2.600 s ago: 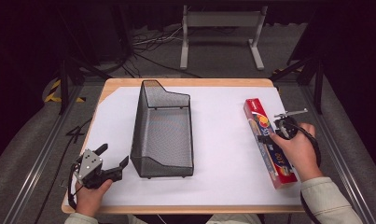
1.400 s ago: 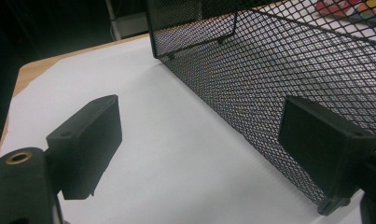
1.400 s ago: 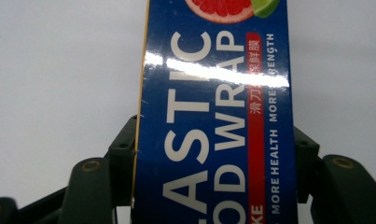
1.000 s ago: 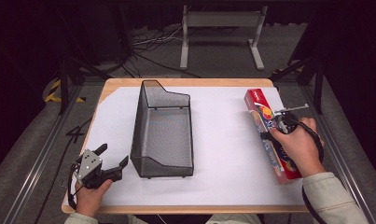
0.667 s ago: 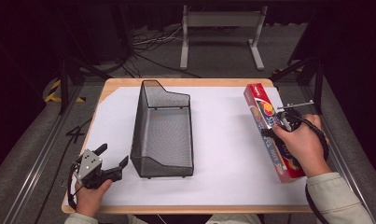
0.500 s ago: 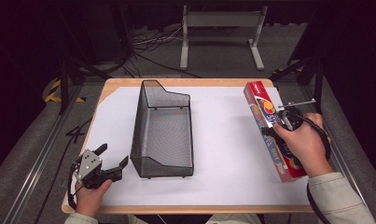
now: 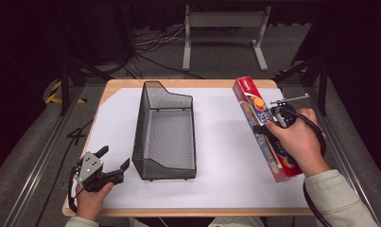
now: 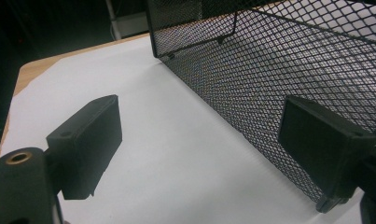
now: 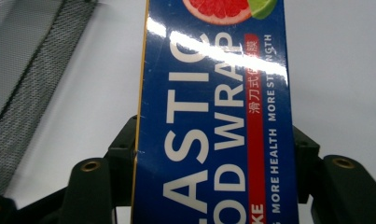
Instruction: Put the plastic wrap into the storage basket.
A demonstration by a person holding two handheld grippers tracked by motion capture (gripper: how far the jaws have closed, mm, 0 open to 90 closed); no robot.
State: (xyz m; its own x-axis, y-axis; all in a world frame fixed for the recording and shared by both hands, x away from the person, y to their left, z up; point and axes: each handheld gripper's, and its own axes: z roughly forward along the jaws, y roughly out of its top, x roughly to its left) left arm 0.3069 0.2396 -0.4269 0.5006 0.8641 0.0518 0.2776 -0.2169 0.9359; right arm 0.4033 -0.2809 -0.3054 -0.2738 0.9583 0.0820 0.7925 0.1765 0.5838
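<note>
Your right claw [image 7: 269,128] pinches the plastic wrap box [image 9: 213,121] right of the mesh basket [image 7: 165,132]; your left claw [image 8: 199,144] gapes; off-centre, the box could swing.

The plastic wrap box [image 9: 213,121] carries large white capitals on blue, cut off at the edges: "LASTIC" and "OD WRAP". Beside these, on the box's red stripe, runs a line of Chinese characters (too small for me to read reliably), then "MORE HEALTH MORE STRENGTH" in white. On the floor left of the table [image 7: 131,85] is a "4" [image 7: 76,137].
</note>
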